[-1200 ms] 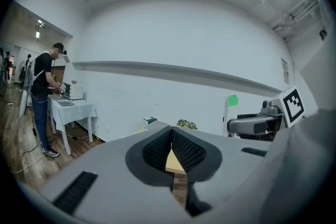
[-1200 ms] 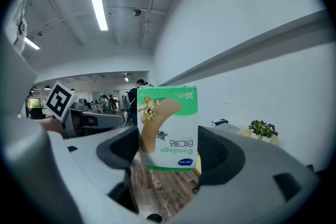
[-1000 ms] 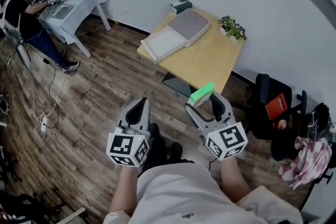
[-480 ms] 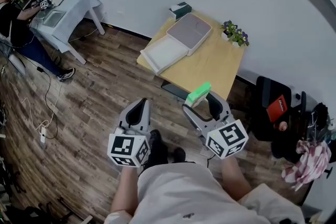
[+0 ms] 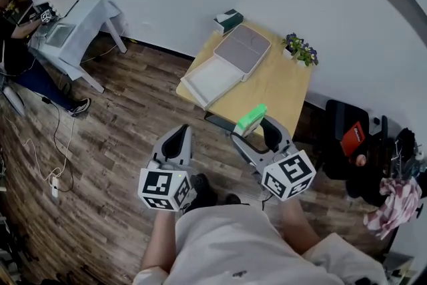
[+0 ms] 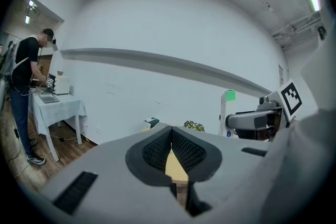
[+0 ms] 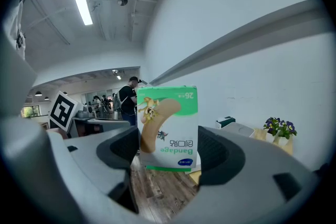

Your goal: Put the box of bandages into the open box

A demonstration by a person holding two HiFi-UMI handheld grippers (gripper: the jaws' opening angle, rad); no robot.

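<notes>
My right gripper (image 5: 257, 129) is shut on a green-and-white box of bandages (image 5: 251, 119), held upside down between its jaws (image 7: 168, 128). It hangs over the floor just short of the wooden table's (image 5: 280, 80) near edge. The open white box (image 5: 211, 79), with its grey lid (image 5: 241, 50) folded back, lies on the table's left part. My left gripper (image 5: 176, 143) is shut and holds nothing; in the left gripper view its pads (image 6: 184, 150) meet, and the bandage box (image 6: 229, 96) shows at the right.
A potted plant (image 5: 299, 49) and a small green tissue box (image 5: 228, 18) stand at the table's far edge. A black chair (image 5: 347, 137) with a red item is at the right. A person works at a white desk (image 5: 73, 23) far left. Cables lie on the wooden floor (image 5: 50, 157).
The person has stepped a little nearer the table; both grippers hold the same pose, the right one still gripping the bandage box.
</notes>
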